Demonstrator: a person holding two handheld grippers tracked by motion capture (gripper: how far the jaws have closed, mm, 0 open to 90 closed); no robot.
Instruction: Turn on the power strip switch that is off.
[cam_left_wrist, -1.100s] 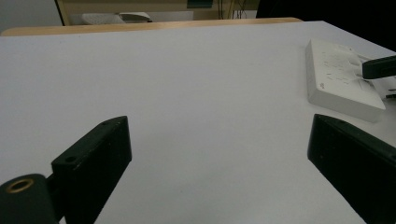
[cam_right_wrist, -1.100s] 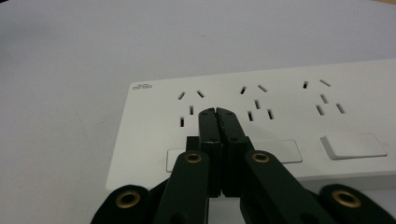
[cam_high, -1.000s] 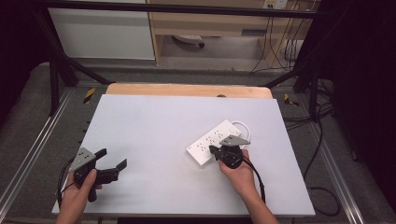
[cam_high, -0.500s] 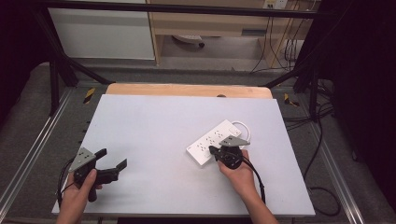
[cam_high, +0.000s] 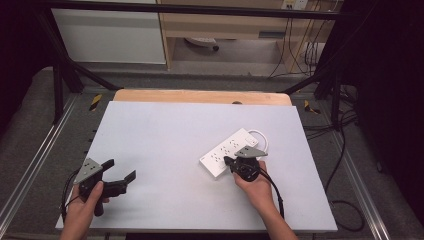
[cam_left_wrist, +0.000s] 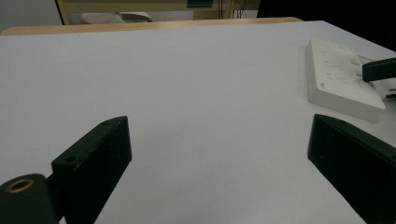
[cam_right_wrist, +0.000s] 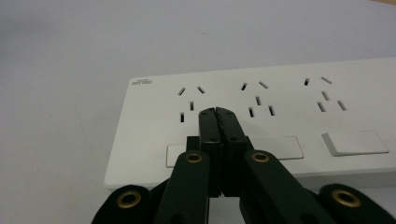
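A white power strip (cam_high: 228, 152) lies at an angle right of the table's middle, its white cable looping behind it. In the right gripper view the strip (cam_right_wrist: 289, 116) shows several socket groups and a row of rocker switches. My right gripper (cam_right_wrist: 218, 114) is shut with nothing between its jaws, and its tips rest over the strip's face, just past the switch row. In the high view that gripper (cam_high: 231, 161) sits at the strip's near edge. My left gripper (cam_high: 121, 170) stands open near the table's front left corner, far from the strip (cam_left_wrist: 340, 79), with only bare table between its jaws.
The white table top (cam_high: 165, 135) has a wooden strip (cam_high: 200, 96) along its far edge. Metal rails run along both sides. Black cables hang off the right side of the table. A cabinet and shelf stand beyond the far edge.
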